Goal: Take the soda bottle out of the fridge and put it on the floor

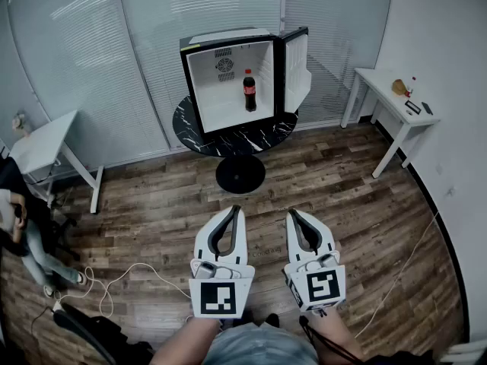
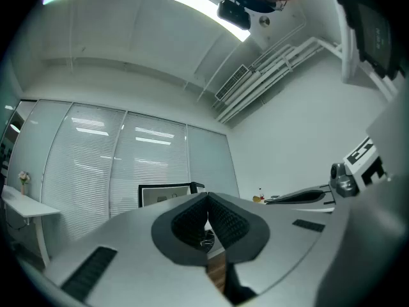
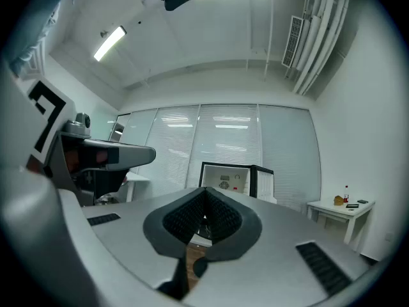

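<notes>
Wooden floor [image 1: 358,196], marble table [image 1: 194,128] bearing fridge [image 1: 228,90], left hand-held gripper [image 1: 237,209] and right hand-held gripper [image 1: 291,212] closed

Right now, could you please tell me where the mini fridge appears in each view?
Head view: mini fridge upper centre, on the round table.
Left gripper view: mini fridge small, just left of centre.
Right gripper view: mini fridge near centre, door open.
Shared landmark: the white blinds behind it.
</notes>
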The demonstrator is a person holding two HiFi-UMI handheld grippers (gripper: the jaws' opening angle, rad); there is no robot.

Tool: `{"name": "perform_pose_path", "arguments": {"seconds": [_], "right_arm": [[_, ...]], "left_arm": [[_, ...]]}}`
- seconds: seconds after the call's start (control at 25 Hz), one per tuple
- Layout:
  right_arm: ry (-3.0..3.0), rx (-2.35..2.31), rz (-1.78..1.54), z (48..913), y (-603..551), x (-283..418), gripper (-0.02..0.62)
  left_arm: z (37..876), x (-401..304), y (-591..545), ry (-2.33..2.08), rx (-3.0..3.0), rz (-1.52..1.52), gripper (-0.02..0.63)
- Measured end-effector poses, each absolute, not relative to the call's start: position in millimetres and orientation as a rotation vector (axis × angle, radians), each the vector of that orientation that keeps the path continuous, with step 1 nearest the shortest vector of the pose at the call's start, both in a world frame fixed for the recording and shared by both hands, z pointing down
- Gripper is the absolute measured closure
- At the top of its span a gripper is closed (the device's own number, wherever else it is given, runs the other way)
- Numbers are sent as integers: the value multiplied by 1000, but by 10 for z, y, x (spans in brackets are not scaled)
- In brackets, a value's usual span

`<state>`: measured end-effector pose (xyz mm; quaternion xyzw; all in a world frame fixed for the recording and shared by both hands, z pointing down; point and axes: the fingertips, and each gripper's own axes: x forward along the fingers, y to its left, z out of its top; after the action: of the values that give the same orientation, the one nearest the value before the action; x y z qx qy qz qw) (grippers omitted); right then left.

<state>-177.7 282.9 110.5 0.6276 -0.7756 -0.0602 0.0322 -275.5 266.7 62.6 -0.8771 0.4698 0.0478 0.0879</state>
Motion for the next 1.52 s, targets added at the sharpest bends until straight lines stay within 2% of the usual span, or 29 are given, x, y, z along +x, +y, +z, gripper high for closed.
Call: {"name": "perform_pose_path", "arguments": {"seconds": [0.88, 1.12, 1.52], "right_arm": [[-2447, 1900, -138, 1257, 2862, -1104, 581], [-2444, 1878, -99, 1440, 2437, -1097, 581], [-2426, 1873, -73, 1544, 1022, -1212, 581]], "left_arm": [[856, -2216, 2749, 1477, -2558, 65, 589], [1009, -2224, 2314, 1504, -2569, 55, 589], [1110, -2362, 867, 1504, -2587, 36, 589]]}}
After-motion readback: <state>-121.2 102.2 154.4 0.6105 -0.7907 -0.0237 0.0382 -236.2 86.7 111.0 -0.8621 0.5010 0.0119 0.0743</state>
